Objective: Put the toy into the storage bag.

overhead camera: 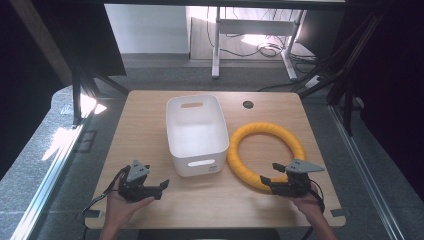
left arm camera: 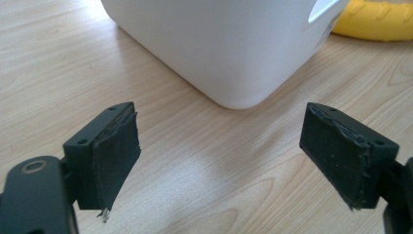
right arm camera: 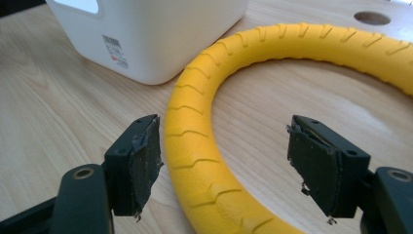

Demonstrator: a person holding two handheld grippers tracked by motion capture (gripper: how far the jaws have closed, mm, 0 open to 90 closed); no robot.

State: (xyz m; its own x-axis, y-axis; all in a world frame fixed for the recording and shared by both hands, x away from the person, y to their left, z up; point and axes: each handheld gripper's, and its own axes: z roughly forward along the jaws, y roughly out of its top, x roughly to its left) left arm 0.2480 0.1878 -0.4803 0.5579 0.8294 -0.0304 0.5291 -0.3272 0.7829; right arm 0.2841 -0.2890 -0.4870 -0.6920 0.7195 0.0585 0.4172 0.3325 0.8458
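Soft, even daylight on the table (overhead camera: 150, 125); sun patches glare on the floor (overhead camera: 65, 135) beyond; edges dark, slightly blurred.

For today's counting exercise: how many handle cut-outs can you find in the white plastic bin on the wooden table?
2. One handle cut-out pierces the white plastic bin's far wall; the other handle cut-out pierces the near wall, facing the person. None looks hidden.

A ribbed yellow ring (overhead camera: 265, 150) lies flat on the table — just beside the white bin (overhead camera: 196, 132).
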